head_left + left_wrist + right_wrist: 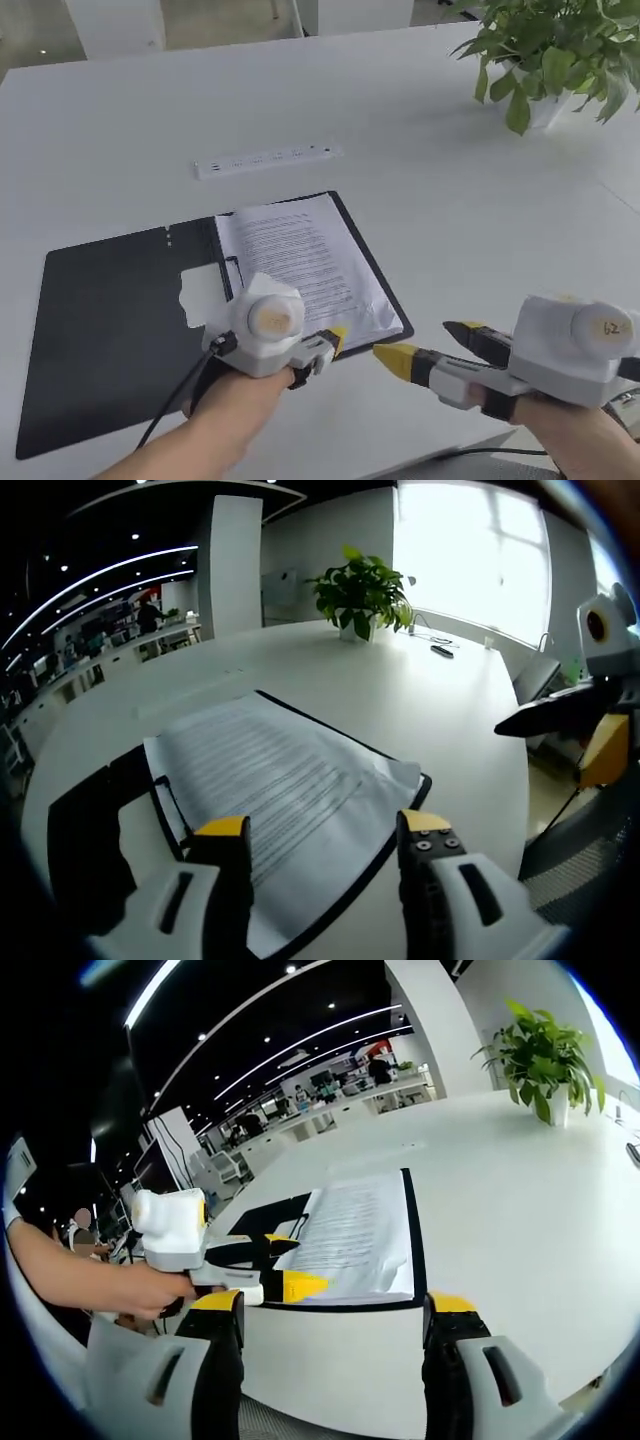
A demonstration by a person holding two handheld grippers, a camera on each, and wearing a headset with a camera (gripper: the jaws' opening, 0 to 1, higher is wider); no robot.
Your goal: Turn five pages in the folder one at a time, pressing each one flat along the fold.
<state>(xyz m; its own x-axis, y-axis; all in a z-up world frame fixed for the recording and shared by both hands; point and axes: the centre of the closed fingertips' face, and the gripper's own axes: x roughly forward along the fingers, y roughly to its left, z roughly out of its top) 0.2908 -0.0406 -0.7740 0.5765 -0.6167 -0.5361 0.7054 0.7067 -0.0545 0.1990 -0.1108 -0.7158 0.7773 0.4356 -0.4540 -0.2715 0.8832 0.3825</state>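
Note:
A black folder (pixel 100 340) lies open on the white table, its left cover bare and a stack of printed pages (pixel 300 260) on its right half. My left gripper (pixel 330 345) hovers open at the stack's near right corner, nothing between its jaws. In the left gripper view the pages (pixel 290 780) run up between the open left gripper (pixel 325 830). My right gripper (pixel 428 342) is open too, off the folder to the right, over bare table. In the right gripper view the right gripper (pixel 333 1303) faces the pages (pixel 360 1225) and the left gripper (pixel 290 1265).
A white power strip (pixel 268 160) lies beyond the folder. A potted plant (pixel 555 50) stands at the far right corner. A small white slip (pixel 200 290) sits on the folder's left cover near the spine. The table's front edge (pixel 420 455) is just under the hands.

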